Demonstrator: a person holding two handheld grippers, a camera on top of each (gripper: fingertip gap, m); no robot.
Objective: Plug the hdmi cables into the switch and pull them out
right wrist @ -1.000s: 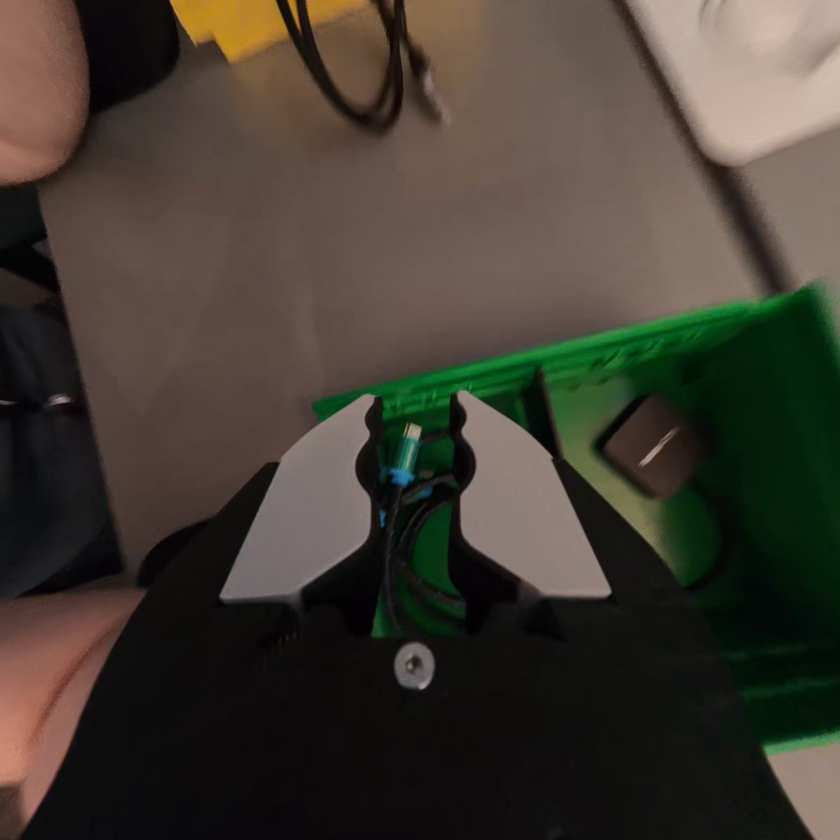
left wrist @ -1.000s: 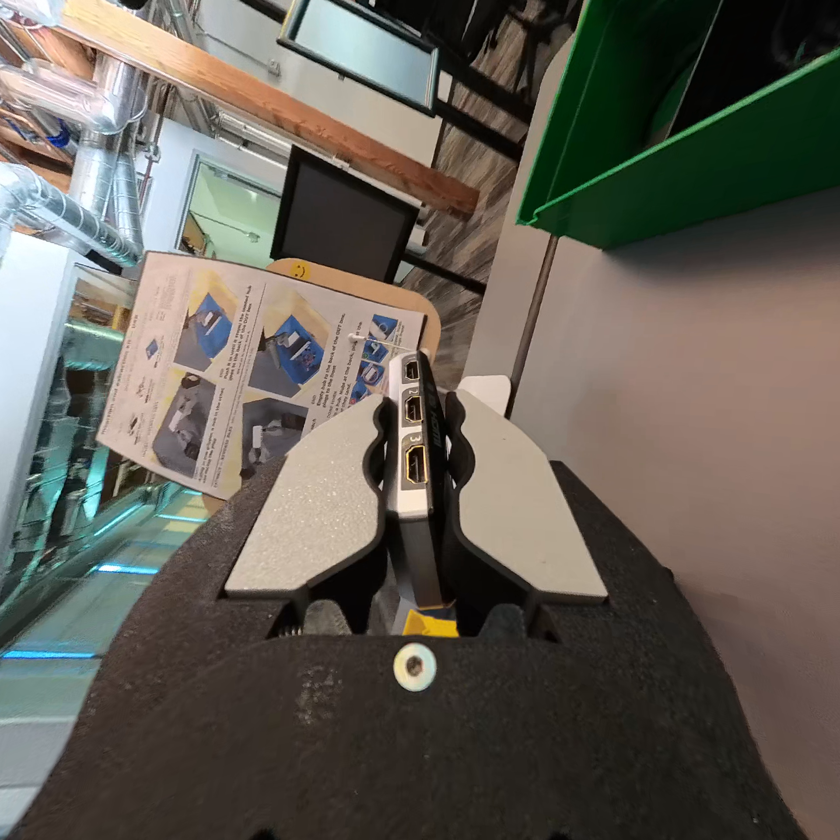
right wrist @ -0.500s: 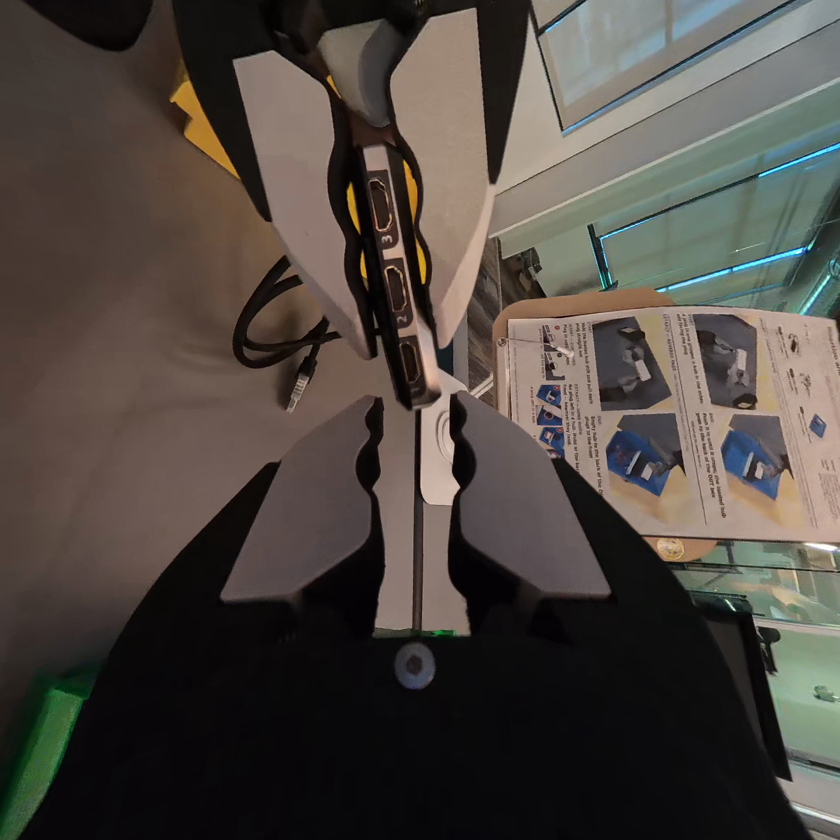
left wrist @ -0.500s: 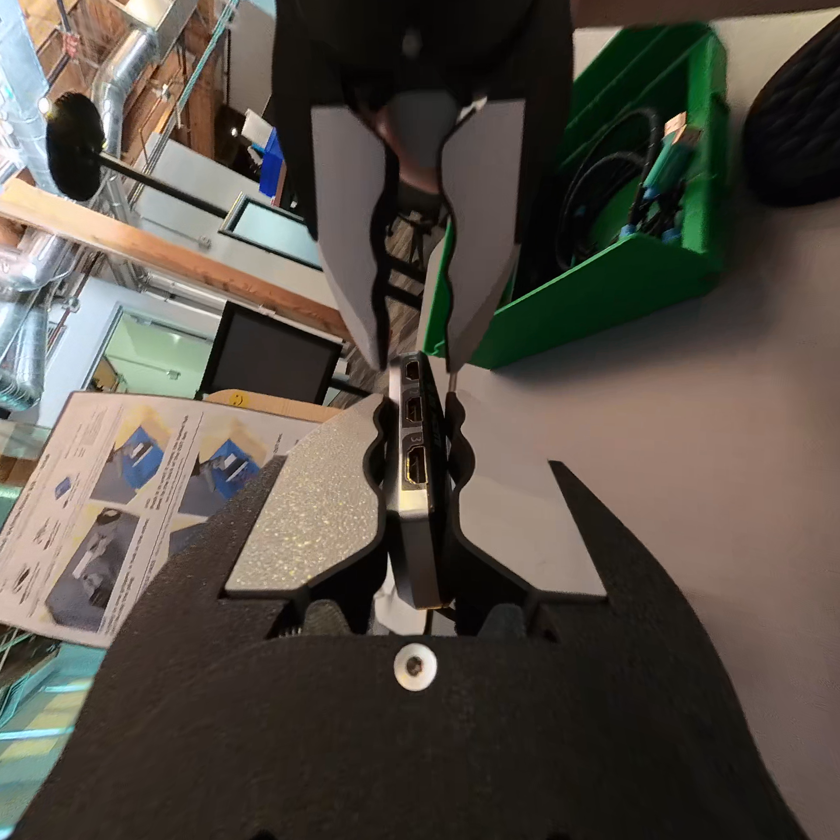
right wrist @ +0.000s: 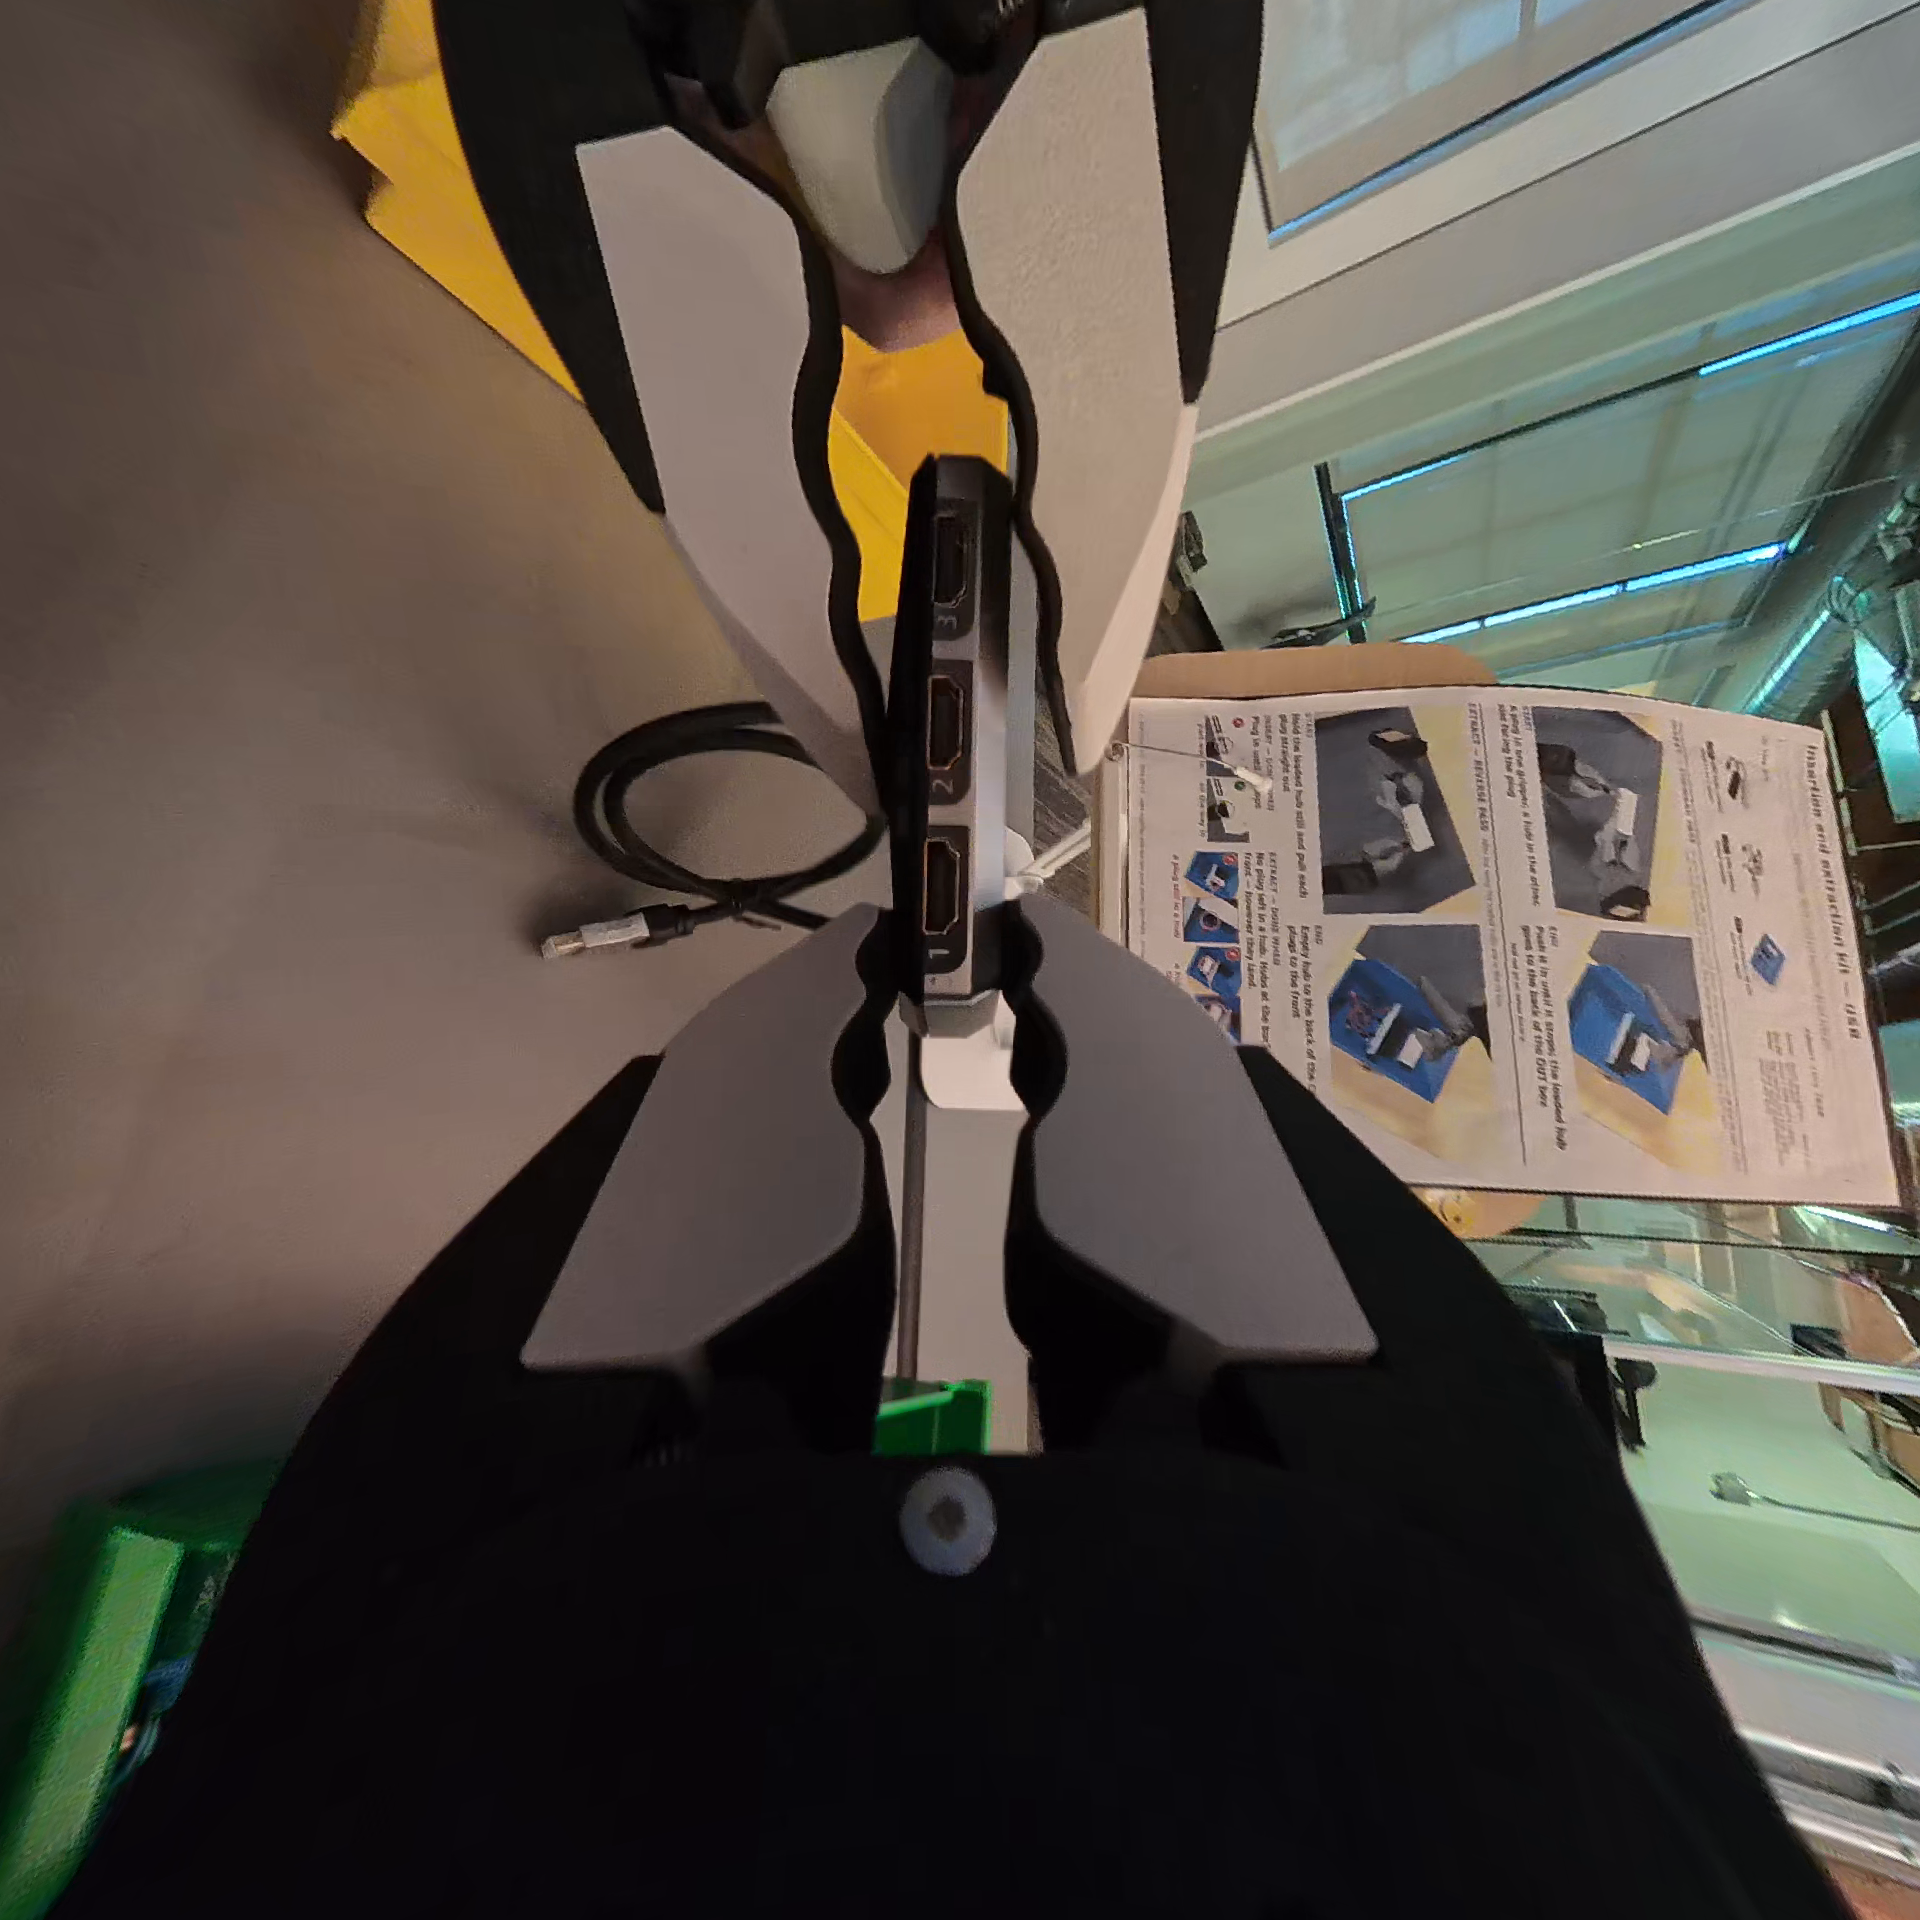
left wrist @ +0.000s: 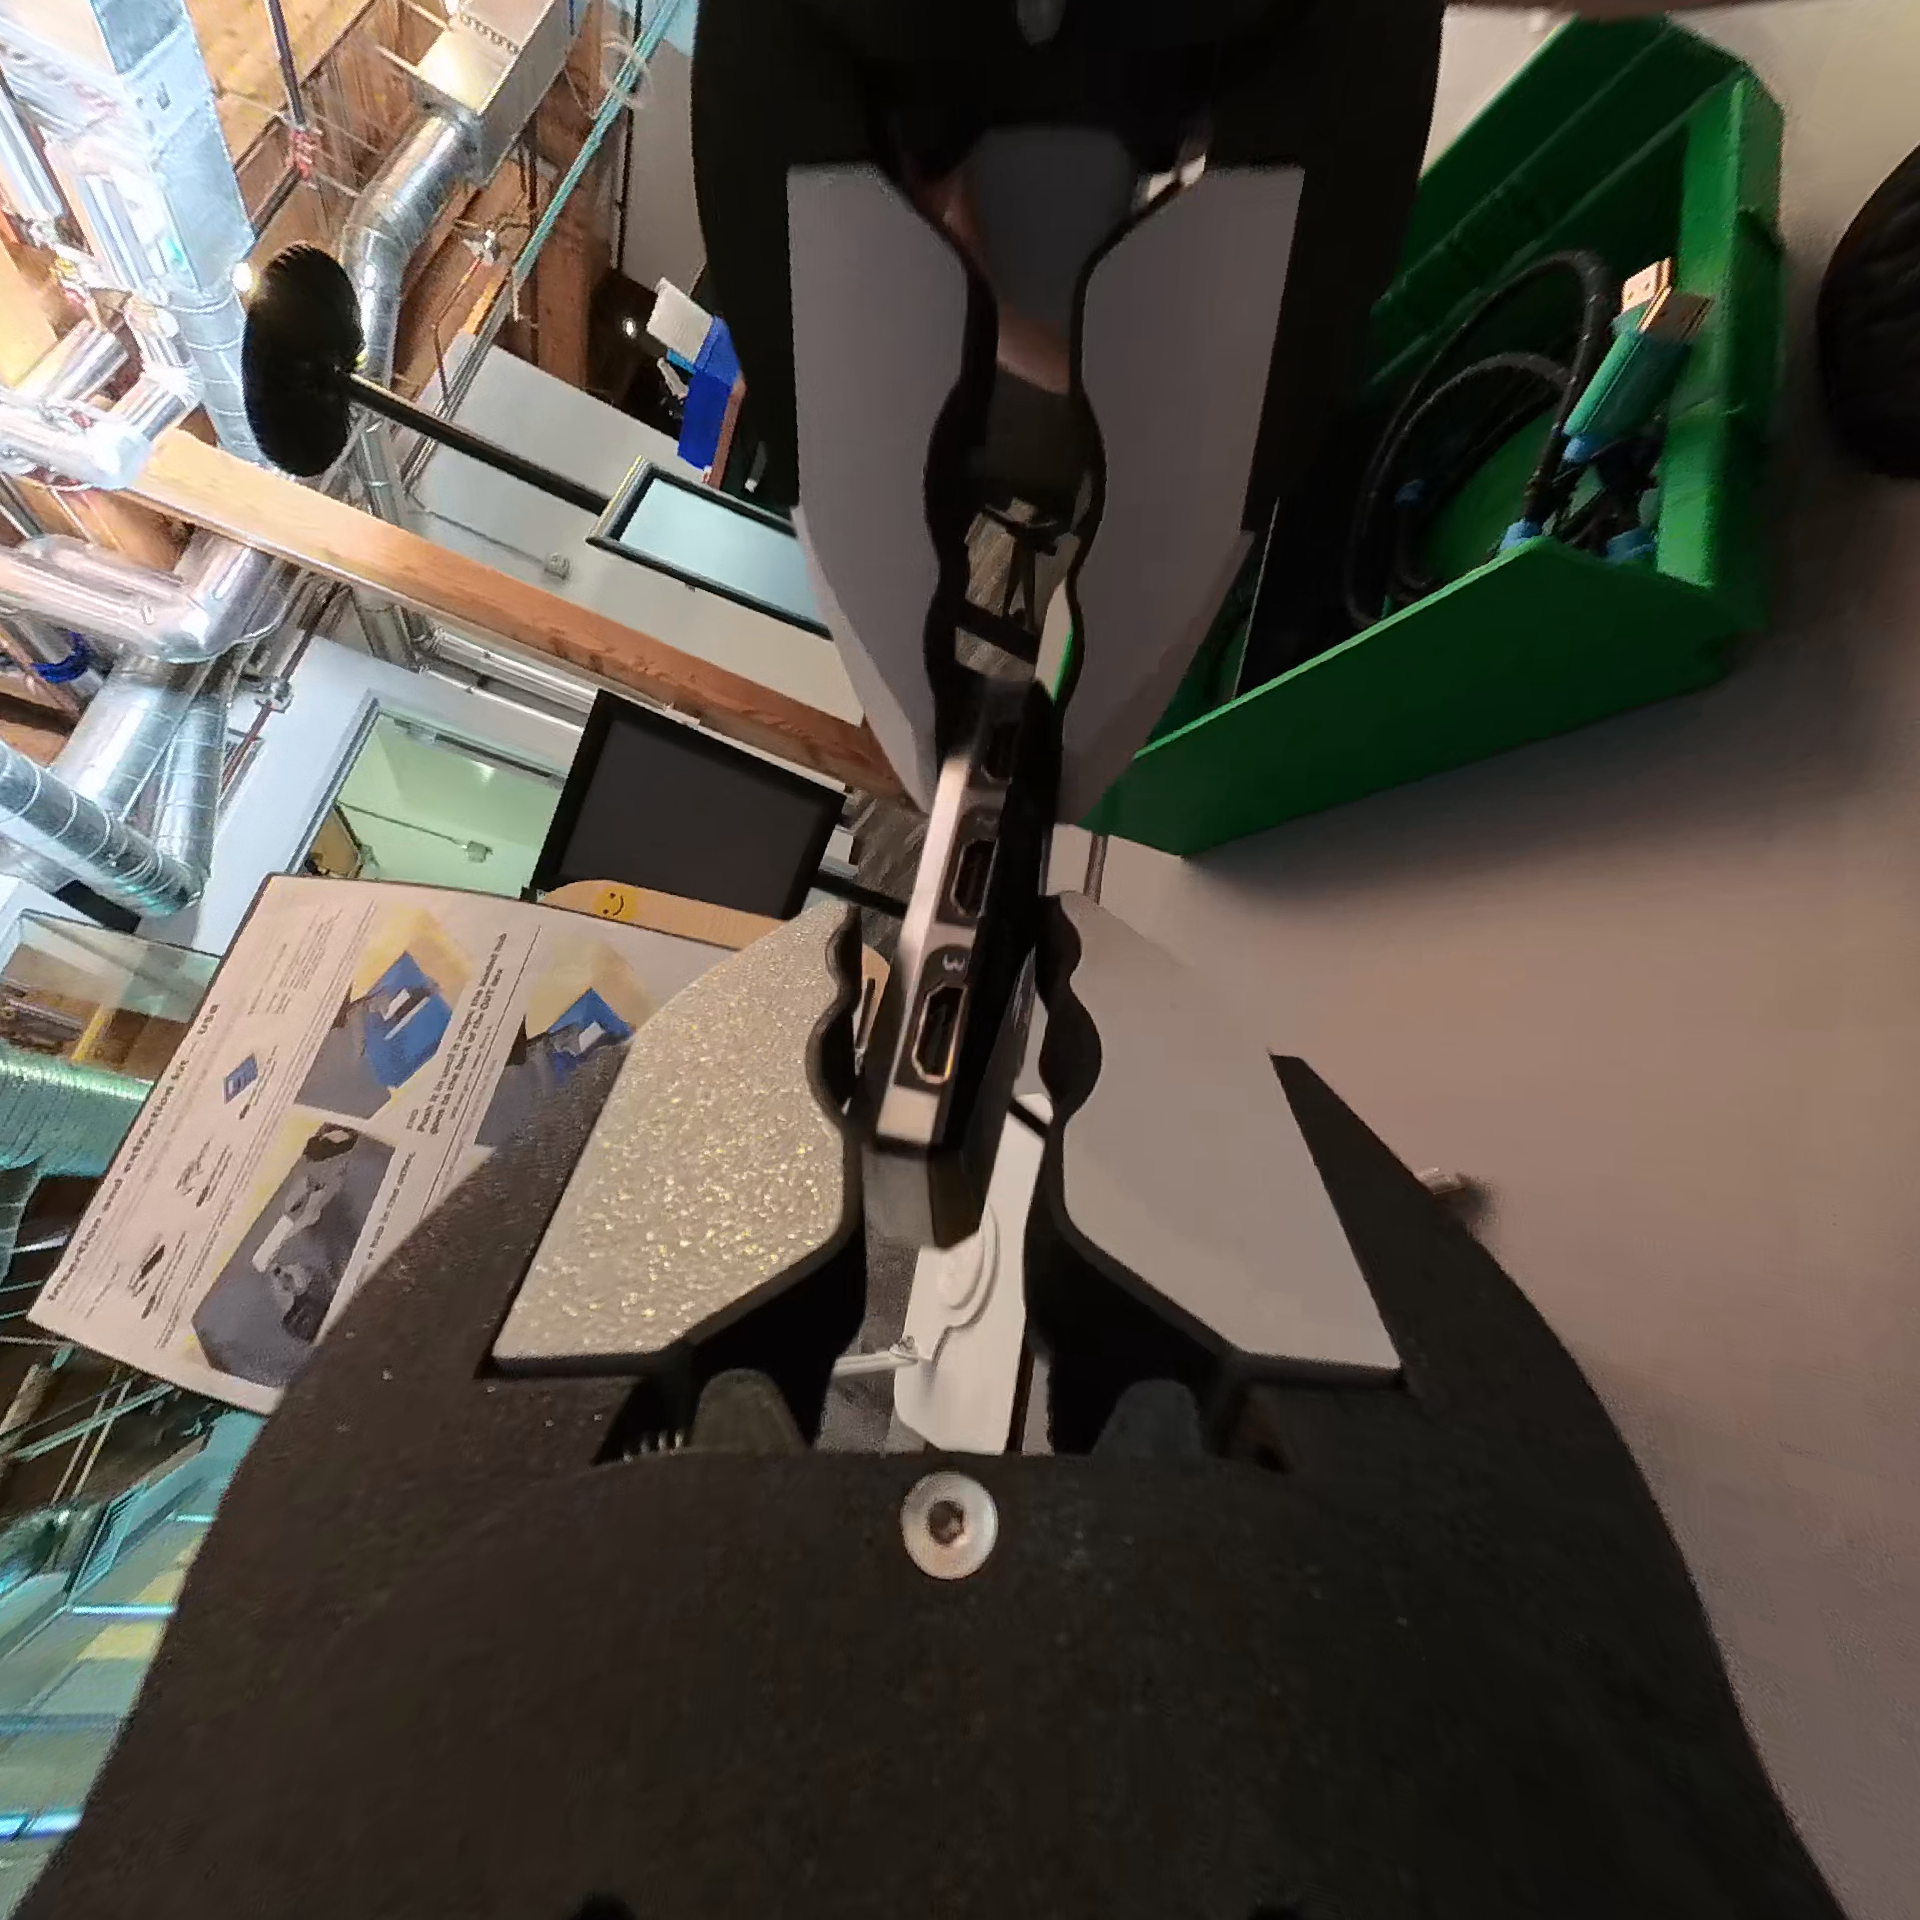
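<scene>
A slim black and silver HDMI switch (left wrist: 966, 935) hangs edge-on between the two grippers, its three ports empty; it also shows in the right wrist view (right wrist: 951, 748). My left gripper (left wrist: 951, 914) stands open around the near end of the switch, with a gap on each side. My right gripper (right wrist: 945, 914) is shut on the other end. In the left wrist view it (left wrist: 1003, 800) comes in from above. In the right wrist view the left gripper (right wrist: 971, 769) is open above. HDMI cables (left wrist: 1621, 343) with teal plugs lie coiled in a green bin (left wrist: 1455, 675).
A grey table (left wrist: 1558, 1039) lies under both grippers. A loose black cable (right wrist: 707, 821) lies on it by a yellow bin (right wrist: 436, 135). A printed instruction sheet (right wrist: 1507, 935) stands at the table's edge beside a white stand (right wrist: 966, 1081). My two grippers' fingertips are within a few centimetres of each other.
My right gripper left the green bin, came up to the switch and shut on its far end. My left gripper, which held the switch, has opened around it.
</scene>
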